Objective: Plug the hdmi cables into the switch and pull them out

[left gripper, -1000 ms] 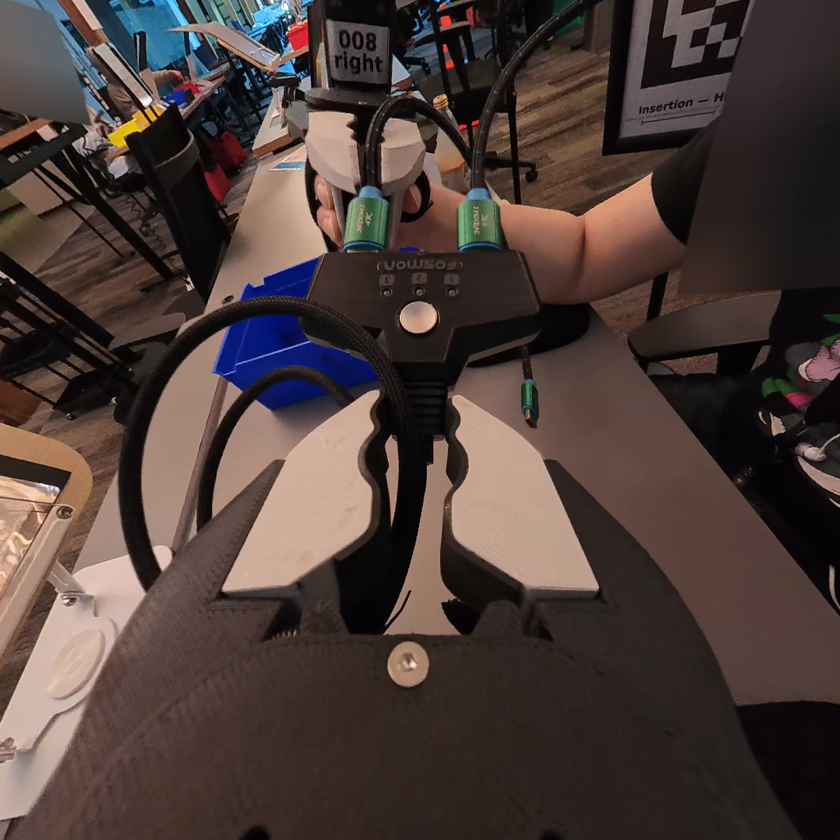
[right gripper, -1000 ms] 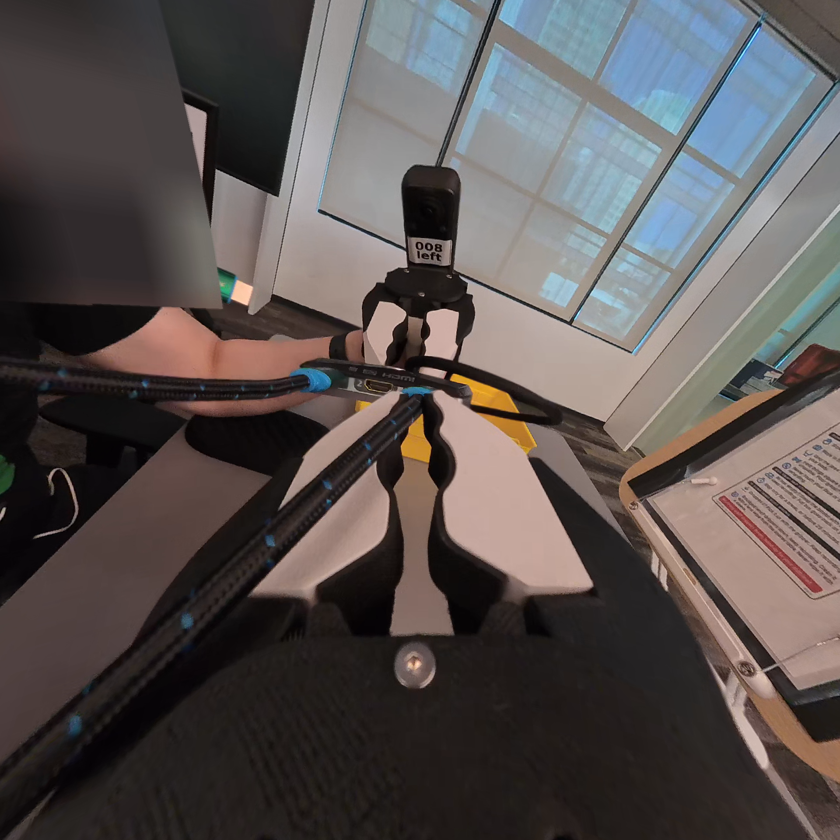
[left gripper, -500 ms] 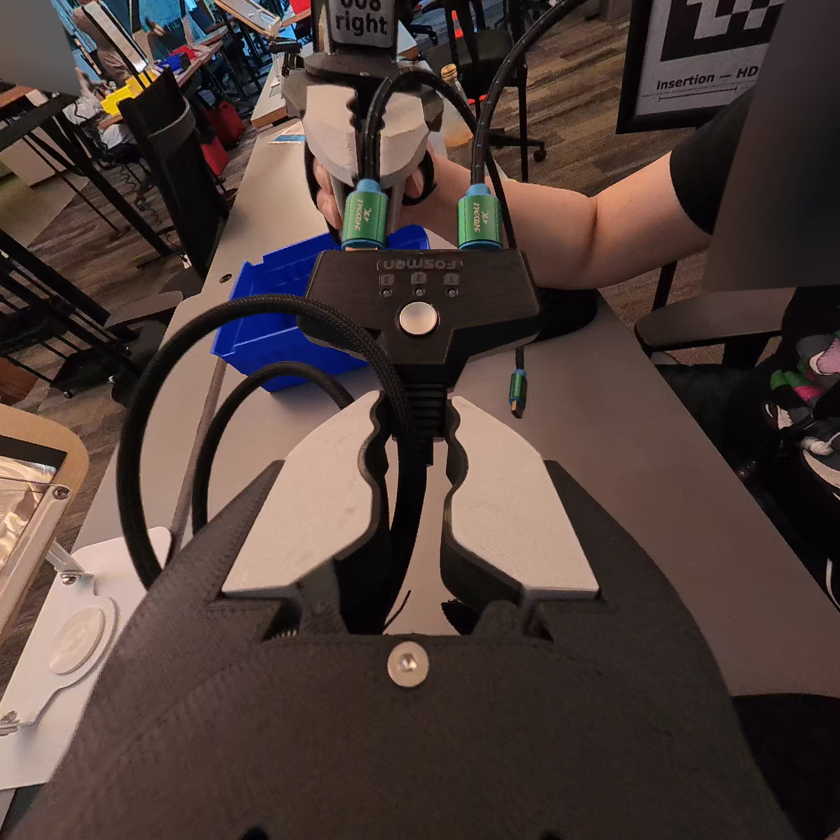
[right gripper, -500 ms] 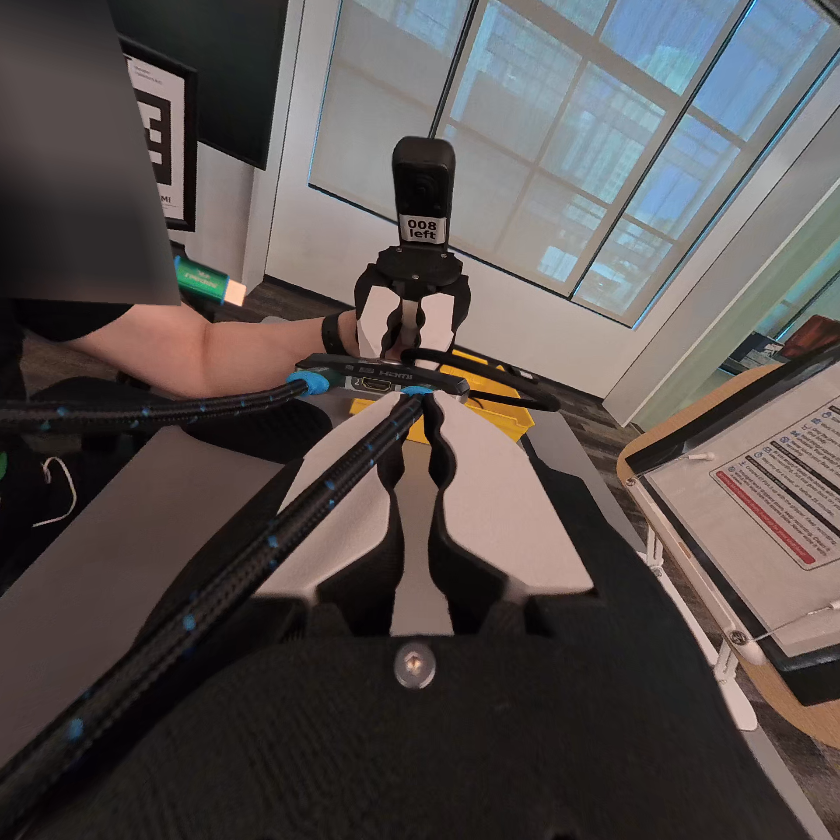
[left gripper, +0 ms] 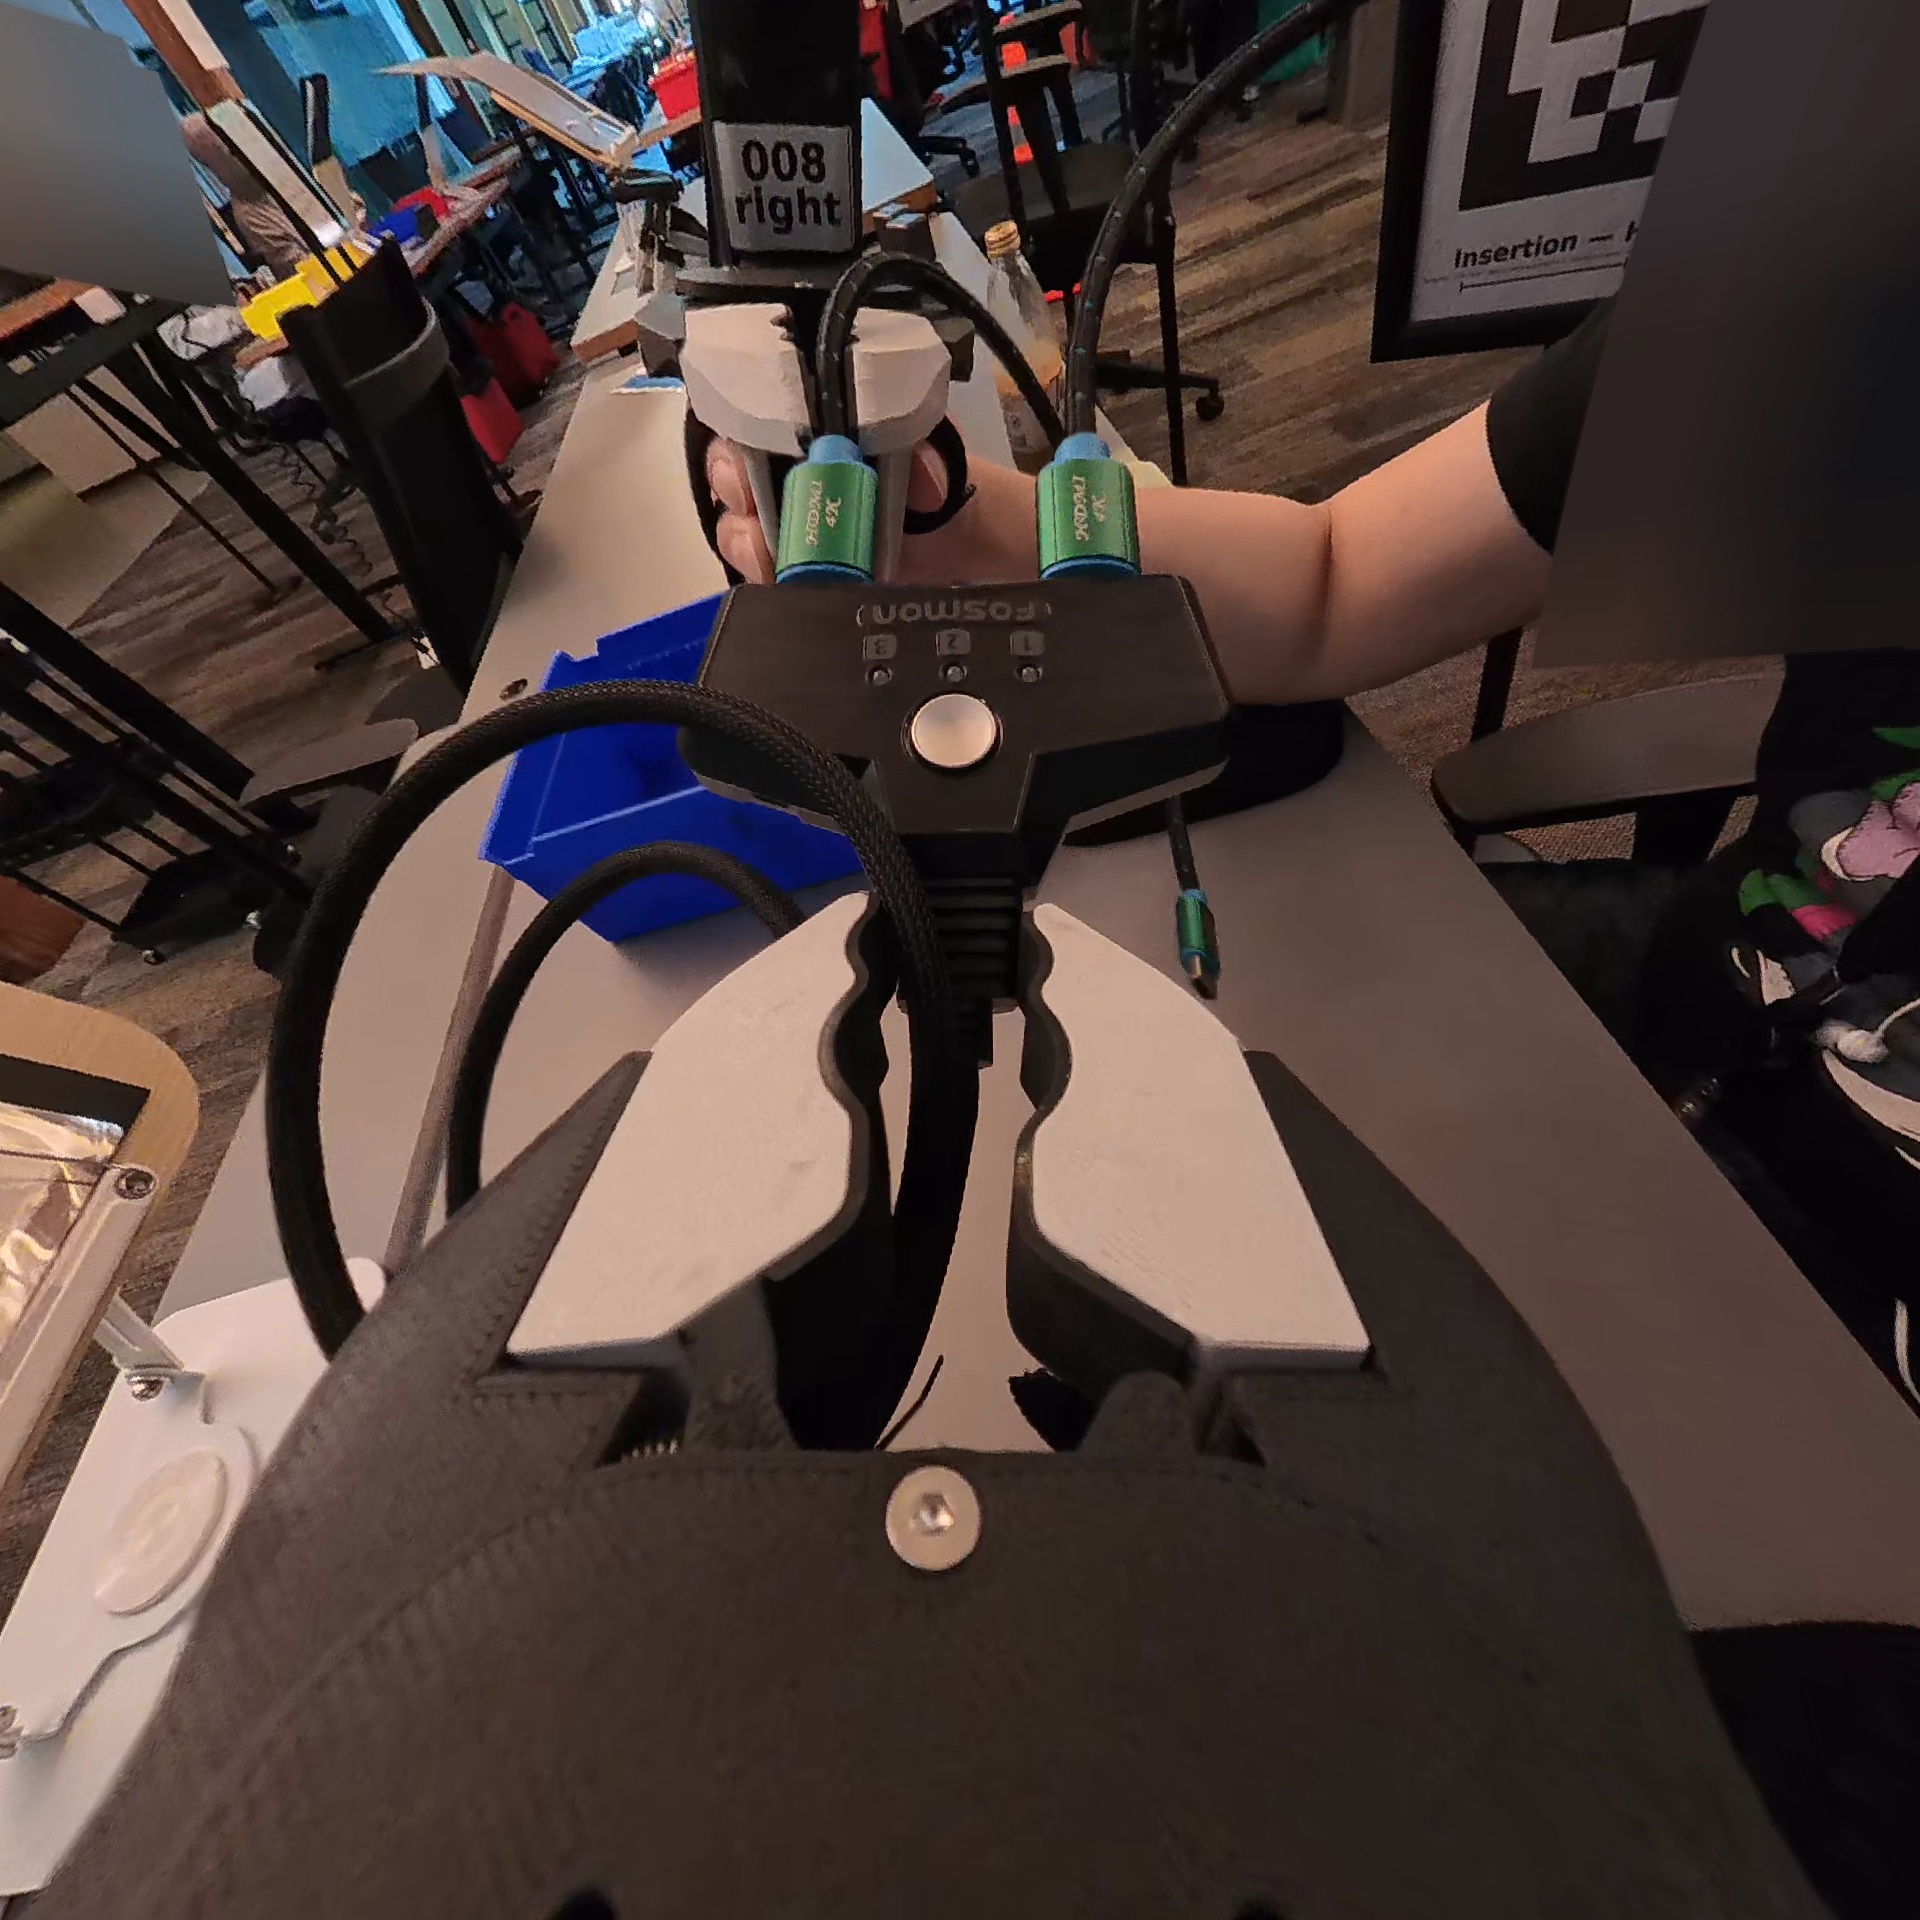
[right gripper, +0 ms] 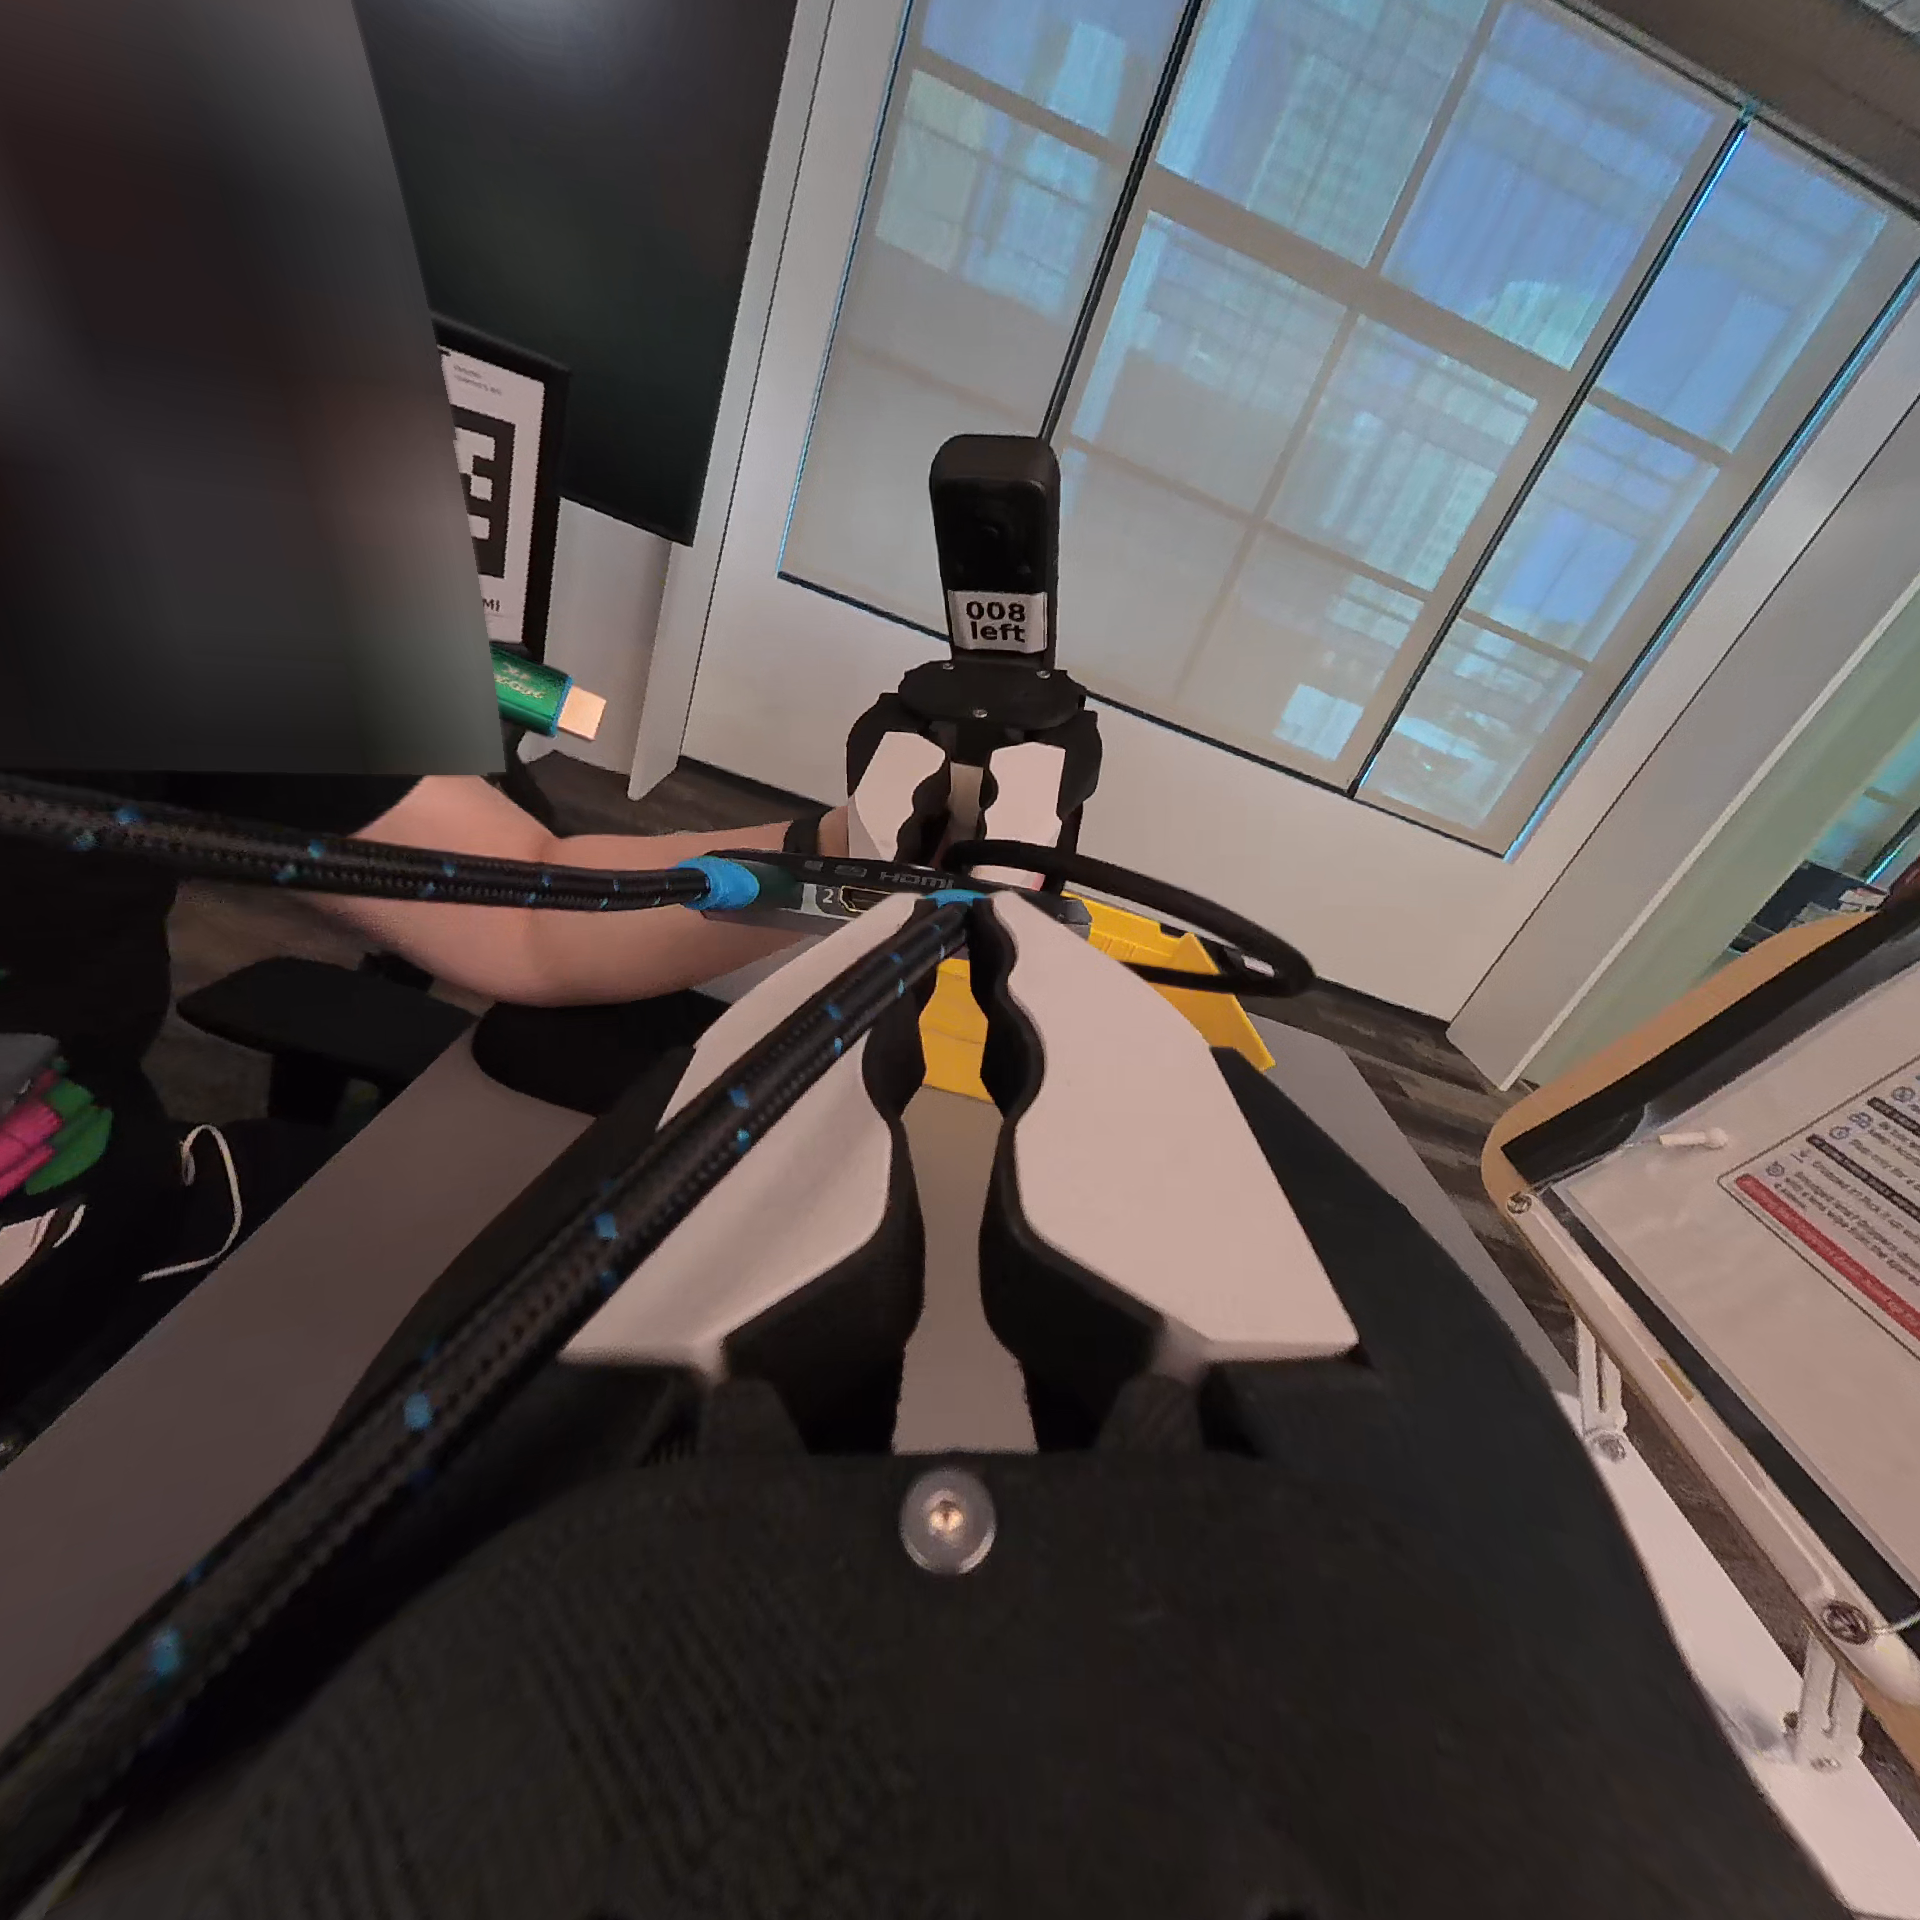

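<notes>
Flat black HDMI switch (left gripper: 956, 707) held above grey table (left gripper: 1403, 1143): left gripper (left gripper: 948, 966) clamps its ribbed neck; right gripper (right gripper: 961, 914) pinches green plug (left gripper: 826, 509) seated at switch's far edge.

Premises: an open-plan lab or workshop floor within an office building. The grey work surface (left gripper: 1351, 1091) carries a blue parts bin (left gripper: 623, 800); a yellow bin (right gripper: 956, 1029) sits at its far end. Further rows of benches (left gripper: 499, 187), black chairs (left gripper: 405, 374) and red and yellow bins stand behind, on wood-pattern flooring. A framed black-and-white marker board (left gripper: 1538, 156) stands to one side. A large gridded window (right gripper: 1351, 364) fills one wall. A framed instruction sheet (right gripper: 1766, 1247) rests nearby. Distant benches are blurred; apparently more workstations.
</notes>
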### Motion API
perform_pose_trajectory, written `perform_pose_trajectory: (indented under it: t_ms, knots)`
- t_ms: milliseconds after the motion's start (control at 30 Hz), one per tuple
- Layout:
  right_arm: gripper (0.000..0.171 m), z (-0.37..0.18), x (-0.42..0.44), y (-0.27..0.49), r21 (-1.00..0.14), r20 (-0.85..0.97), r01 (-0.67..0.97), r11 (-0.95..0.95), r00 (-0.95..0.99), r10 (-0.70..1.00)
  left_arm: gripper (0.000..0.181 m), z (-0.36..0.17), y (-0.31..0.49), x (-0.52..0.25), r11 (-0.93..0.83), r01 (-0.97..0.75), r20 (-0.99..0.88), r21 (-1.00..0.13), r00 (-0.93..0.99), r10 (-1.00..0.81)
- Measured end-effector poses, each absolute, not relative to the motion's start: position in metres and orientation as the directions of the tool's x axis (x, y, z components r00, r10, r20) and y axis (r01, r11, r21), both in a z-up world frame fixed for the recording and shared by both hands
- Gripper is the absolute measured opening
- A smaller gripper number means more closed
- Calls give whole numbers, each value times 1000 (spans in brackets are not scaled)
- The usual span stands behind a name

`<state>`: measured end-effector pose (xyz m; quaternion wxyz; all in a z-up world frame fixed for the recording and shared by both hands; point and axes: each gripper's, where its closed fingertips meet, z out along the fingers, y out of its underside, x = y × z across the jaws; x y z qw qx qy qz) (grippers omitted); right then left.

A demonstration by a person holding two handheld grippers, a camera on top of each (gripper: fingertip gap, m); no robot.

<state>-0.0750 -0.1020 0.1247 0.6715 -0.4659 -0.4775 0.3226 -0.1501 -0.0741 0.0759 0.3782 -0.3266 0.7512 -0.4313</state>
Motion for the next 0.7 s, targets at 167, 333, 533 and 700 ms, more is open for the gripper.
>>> perform_pose_trajectory:
  t_ms: [167, 333, 533, 700]
  knots:
    - [8, 125, -73, -99, -928, 355, 25, 372, 361, 862, 21, 75, -71, -148, 434, -175, -309, -884, -477, -823]
    - [8, 131, -66, -112, -881, 453, 29, 472, 339, 825, 22, 87, -85, -146, 468, -137, -366, -873, -451, -814]
    - [7, 140, -71, -136, -763, 634, 107, 638, 319, 705, 35, 83, -97, -136, 376, -145, -268, -915, -478, -837]
    - [8, 136, -79, -149, -692, 721, 204, 693, 254, 645, 47, 54, -103, -117, 328, -205, -178, -922, -528, -831]
